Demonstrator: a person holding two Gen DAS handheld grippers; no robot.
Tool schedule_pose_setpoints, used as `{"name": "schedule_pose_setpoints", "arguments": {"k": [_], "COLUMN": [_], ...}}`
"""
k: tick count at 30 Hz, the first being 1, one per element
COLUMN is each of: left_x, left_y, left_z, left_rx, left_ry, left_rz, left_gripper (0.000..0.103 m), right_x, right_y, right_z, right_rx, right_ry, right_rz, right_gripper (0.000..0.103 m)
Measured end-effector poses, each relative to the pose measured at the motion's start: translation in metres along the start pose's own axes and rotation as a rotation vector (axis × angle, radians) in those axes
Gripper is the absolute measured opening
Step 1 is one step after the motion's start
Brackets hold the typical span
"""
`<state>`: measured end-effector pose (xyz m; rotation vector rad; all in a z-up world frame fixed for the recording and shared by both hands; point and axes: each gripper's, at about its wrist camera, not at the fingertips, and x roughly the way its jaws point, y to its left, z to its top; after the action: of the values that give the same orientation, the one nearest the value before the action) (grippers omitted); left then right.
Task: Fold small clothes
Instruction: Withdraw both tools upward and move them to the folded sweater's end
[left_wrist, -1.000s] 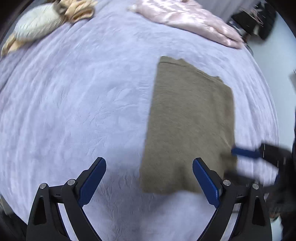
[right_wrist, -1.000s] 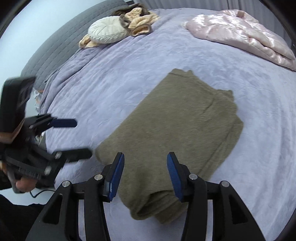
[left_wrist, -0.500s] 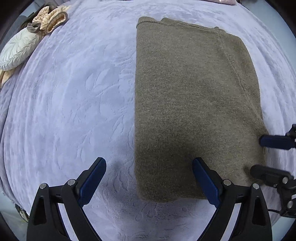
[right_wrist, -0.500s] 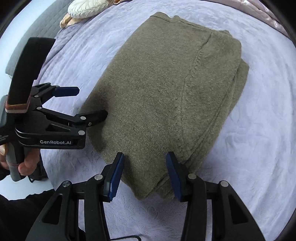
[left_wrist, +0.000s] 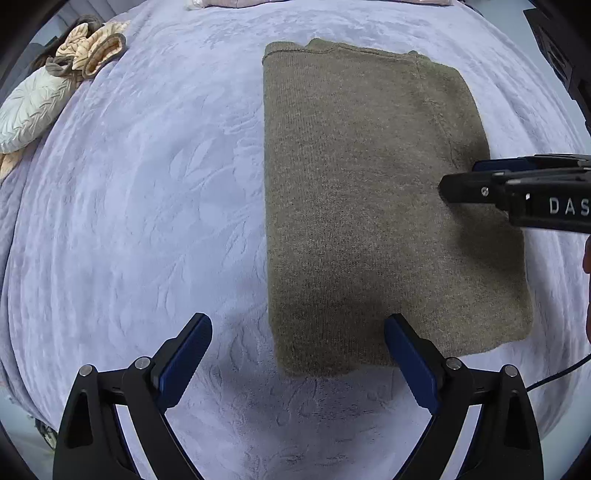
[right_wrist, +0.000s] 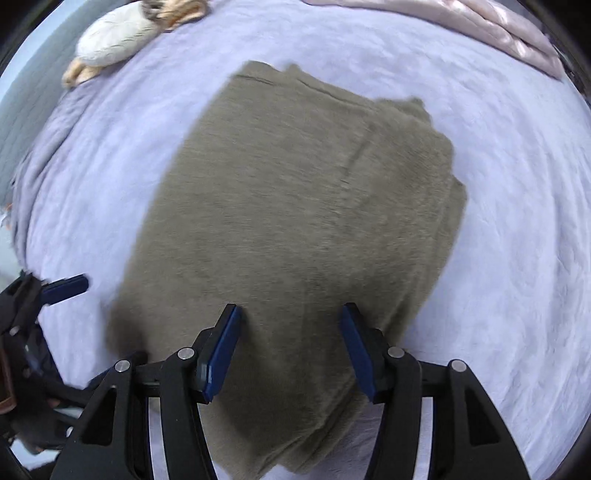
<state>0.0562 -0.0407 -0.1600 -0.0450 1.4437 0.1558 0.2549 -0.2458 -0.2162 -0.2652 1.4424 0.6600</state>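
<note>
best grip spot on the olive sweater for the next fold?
Probably the near corners of the olive sweater, from above. It lies flat on the lilac bedspread; the near edge is its only free edge facing the left gripper, and the right gripper, jaws opening, hangs over it.

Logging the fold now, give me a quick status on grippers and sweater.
Left gripper open above the sweater's near corner. Right gripper opening over sweater, nothing pinched. Sweater folded flat on bedspread. Nothing in the way.

1. Your bed (left_wrist: 147, 221) carries a lavender embossed cover.
2. A folded olive knit garment (left_wrist: 369, 206) lies flat on it.
3. A white cushion (left_wrist: 29, 110) and pink quilt (right_wrist: 480, 26) lie farther off.
</note>
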Motion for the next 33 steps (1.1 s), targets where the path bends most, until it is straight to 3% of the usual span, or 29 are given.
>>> {"name": "schedule_pose_setpoints", "arguments": {"k": [3,5,8,12,16,22,24,27,30,33], "left_x": [-0.02,-0.02,-0.014,-0.006,0.019,0.005,-0.005,-0.011,-0.001,0.012], "left_y": [0.003,0.006,0.007,-0.006,-0.013,-0.003,0.005,0.018,0.024,0.023], "left_z": [-0.003,-0.001,0.004,0.012,0.016,0.016,0.014,0.008,0.001,-0.004], "left_rx": [-0.007,-0.026,-0.049,-0.008,0.004,-0.007,-0.025,-0.051,-0.057,-0.042], "left_ry": [-0.053,-0.043,-0.018,-0.015,0.064,0.035,0.013,0.011,0.048,0.09], "left_rz": [-0.018,-0.027,-0.045,-0.039,-0.018,-0.04,-0.059,-0.063,-0.019,-0.005], "left_gripper": [0.095,0.095,0.095,0.095,0.095,0.095,0.095,0.095,0.095,0.096], "right_x": [-0.014,-0.03,-0.042,-0.032,-0.012,-0.005,-0.014,-0.036,-0.046,-0.036], "right_y": [-0.008,-0.012,-0.029,-0.036,-0.043,-0.067,-0.065,-0.044,-0.02,0.0], "right_z": [0.001,0.001,0.008,0.03,0.048,0.073,0.068,0.041,0.001,-0.036], "right_rx": [0.065,0.063,0.103,0.185,0.253,0.324,0.323,0.218,0.135,0.089], "right_ry": [-0.04,-0.091,-0.127,-0.135,-0.107,-0.12,-0.128,-0.133,-0.103,-0.04], "right_rz": [0.006,-0.004,0.058,0.125,0.124,0.125,0.132,0.198,0.269,0.311], "right_gripper": [0.06,0.06,0.062,0.062,0.062,0.061,0.062,0.062,0.068,0.069]}}
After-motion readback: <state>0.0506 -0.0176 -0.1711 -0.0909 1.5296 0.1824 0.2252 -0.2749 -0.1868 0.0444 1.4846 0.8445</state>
